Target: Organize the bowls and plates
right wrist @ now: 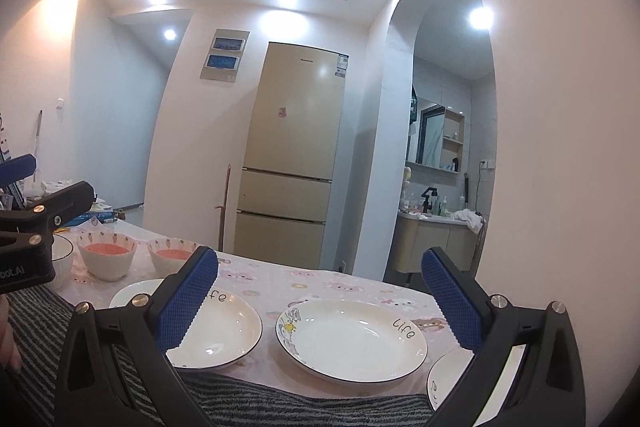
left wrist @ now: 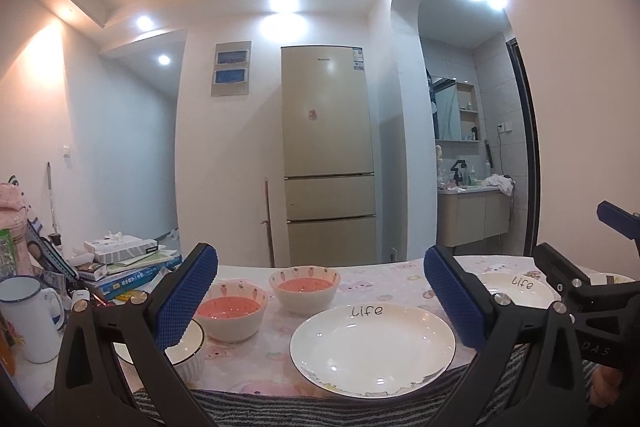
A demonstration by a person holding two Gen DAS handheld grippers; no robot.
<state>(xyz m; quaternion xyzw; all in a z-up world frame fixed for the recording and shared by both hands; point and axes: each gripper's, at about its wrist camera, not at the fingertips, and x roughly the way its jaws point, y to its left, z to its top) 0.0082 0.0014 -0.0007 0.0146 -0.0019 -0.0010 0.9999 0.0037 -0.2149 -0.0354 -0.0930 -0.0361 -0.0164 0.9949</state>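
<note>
While both pairs of blue-padded fingers stand spread wide with nothing between them, the left gripper hovers above the near table edge over a white "Life" plate. Just beyond sit two carrot-patterned bowls with pink insides, side by side, and a ribbed white bowl lies partly behind the left finger. The right gripper hangs over a second plate, flanked by another to its left and a third at its right. A pink cartoon tablecloth covers the table; a beige fridge stands behind.
</note>
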